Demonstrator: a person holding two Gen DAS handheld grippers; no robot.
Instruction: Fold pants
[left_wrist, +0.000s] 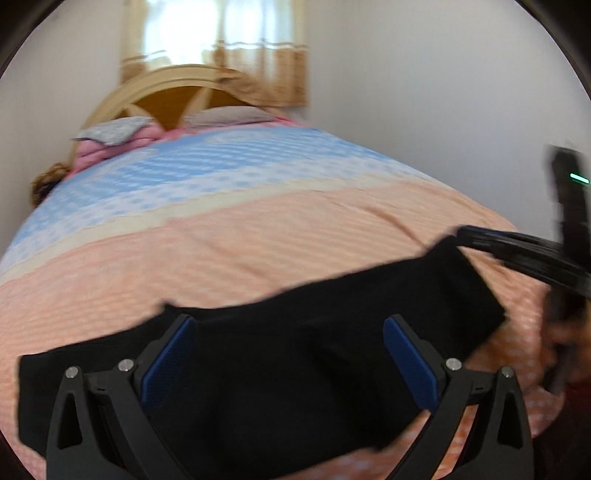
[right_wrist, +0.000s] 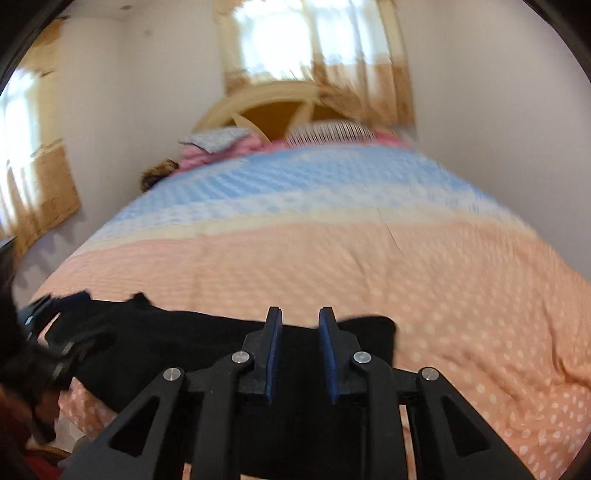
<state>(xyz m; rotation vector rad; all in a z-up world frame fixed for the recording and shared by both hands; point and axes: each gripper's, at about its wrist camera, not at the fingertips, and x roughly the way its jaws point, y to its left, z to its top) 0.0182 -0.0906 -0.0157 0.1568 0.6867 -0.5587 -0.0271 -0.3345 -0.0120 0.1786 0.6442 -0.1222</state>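
Black pants (left_wrist: 280, 369) lie flat across the near end of the bed, on the peach part of the bedspread (left_wrist: 258, 243). My left gripper (left_wrist: 291, 325) is wide open above the pants, its blue pads (left_wrist: 170, 365) apart and empty. In the right wrist view the pants (right_wrist: 177, 343) run from the left to under my right gripper (right_wrist: 300, 314). Its jaws stand a narrow gap apart with nothing between them. The right gripper also shows blurred at the right edge of the left wrist view (left_wrist: 524, 251).
The bedspread turns blue (right_wrist: 295, 181) farther up the bed. Pillows (left_wrist: 229, 114) and a pink blanket (left_wrist: 99, 151) lie by the wooden headboard (left_wrist: 166, 92). A curtained window (right_wrist: 314, 48) is behind it. White walls flank the bed.
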